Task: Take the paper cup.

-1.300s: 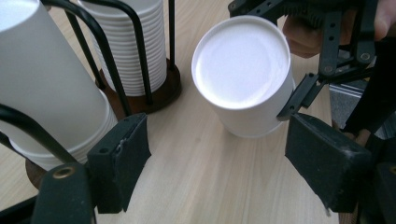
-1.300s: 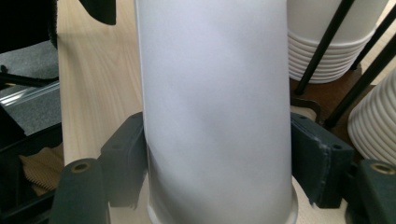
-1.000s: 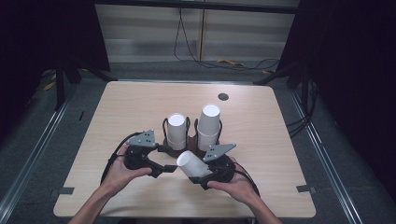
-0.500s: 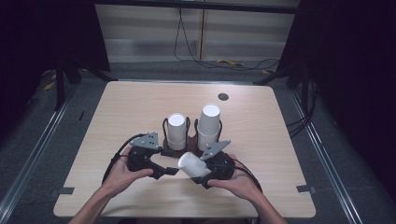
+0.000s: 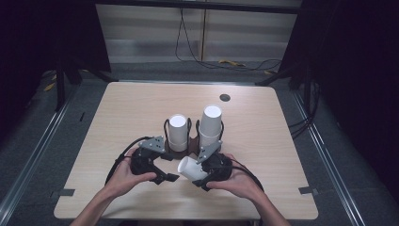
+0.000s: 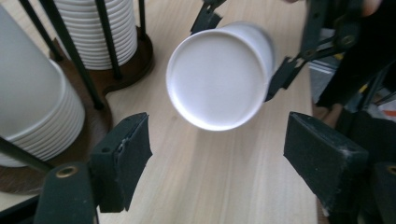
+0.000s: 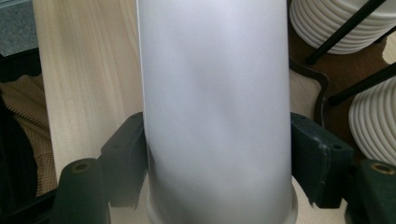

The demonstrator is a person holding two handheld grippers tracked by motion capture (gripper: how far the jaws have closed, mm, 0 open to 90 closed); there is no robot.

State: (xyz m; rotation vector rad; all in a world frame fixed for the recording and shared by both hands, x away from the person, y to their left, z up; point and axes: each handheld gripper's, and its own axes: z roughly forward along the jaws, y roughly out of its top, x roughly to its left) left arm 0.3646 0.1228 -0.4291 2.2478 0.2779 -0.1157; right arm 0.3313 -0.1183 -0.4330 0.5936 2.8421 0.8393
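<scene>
A single white paper cup (image 5: 190, 168) lies sideways above the table, clamped between the jaws of my right gripper (image 5: 200, 173). In the right gripper view the cup (image 7: 217, 107) runs straight out from the right gripper (image 7: 217, 161), with a pad pressed on each side. The cup's closed bottom (image 6: 219, 74) faces my left gripper (image 6: 219, 158), which stands open just short of it with nothing between its pads. In the high view the left gripper (image 5: 165, 175) is left of the cup.
A dark wooden holder (image 5: 181, 151) with black wire rods stands just behind the grippers. It carries a shorter stack of cups (image 5: 177, 131) and a taller stack (image 5: 210, 121). A small dark grommet (image 5: 225, 98) sits near the table's far edge.
My left gripper has slid right, closer to the cup's bottom. The right gripper and its cup have barely moved.
</scene>
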